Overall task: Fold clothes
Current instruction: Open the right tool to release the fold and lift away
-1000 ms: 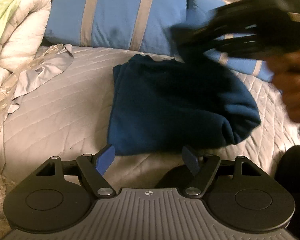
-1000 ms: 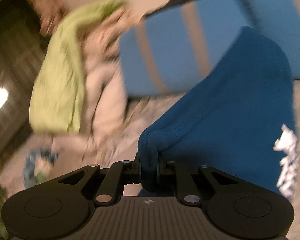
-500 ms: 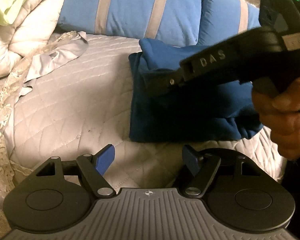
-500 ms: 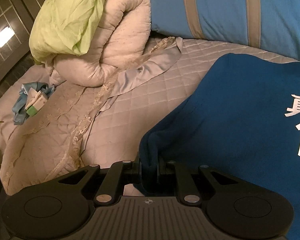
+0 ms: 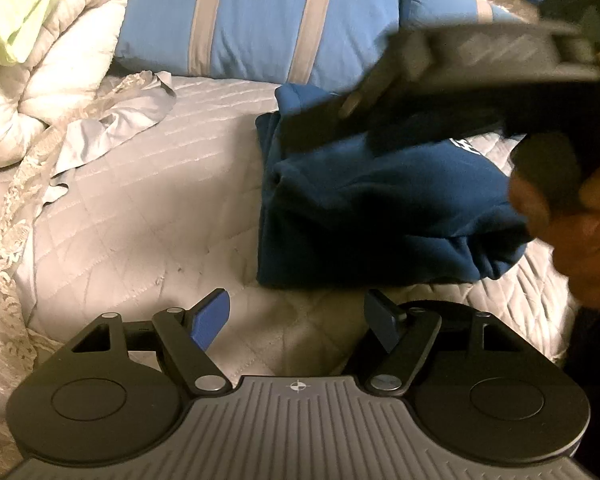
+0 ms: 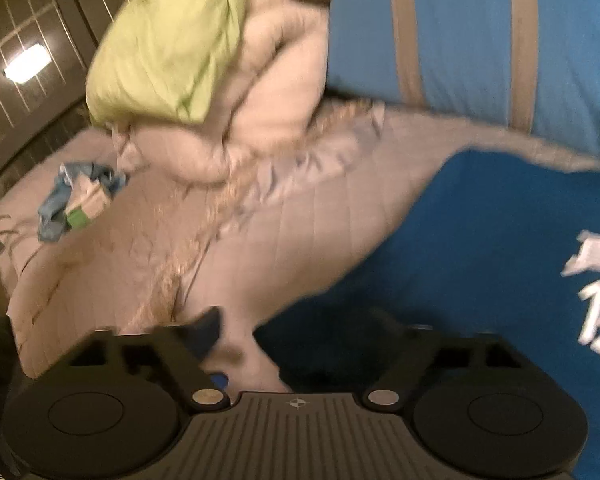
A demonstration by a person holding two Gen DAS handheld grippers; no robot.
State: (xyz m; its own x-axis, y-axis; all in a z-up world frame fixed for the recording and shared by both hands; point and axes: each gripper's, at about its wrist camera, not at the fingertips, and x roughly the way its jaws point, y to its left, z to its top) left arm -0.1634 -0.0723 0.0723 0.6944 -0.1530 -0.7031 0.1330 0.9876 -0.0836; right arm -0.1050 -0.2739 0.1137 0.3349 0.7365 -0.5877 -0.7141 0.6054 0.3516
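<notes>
A dark blue garment with white print lies folded on the quilted grey bedspread. My left gripper hovers just short of its near edge, open, with only bedspread between the blue fingers. The right gripper's black body reaches across over the garment in the left wrist view, held by a hand. In the blurred right wrist view my right gripper is opening. The edge of the garment lies under its right finger, and the pads are off the cloth.
Two light blue pillows with grey stripes lean behind the garment. A bunched white comforter with a light green cloth fills the far left. A lace-edged sheet trails beside it. A small blue and green bundle lies further left.
The right gripper was shut on a fold of the blue garment and has let it go, its jaws now spread. It swung across over the garment, whose top layer now rests down.
</notes>
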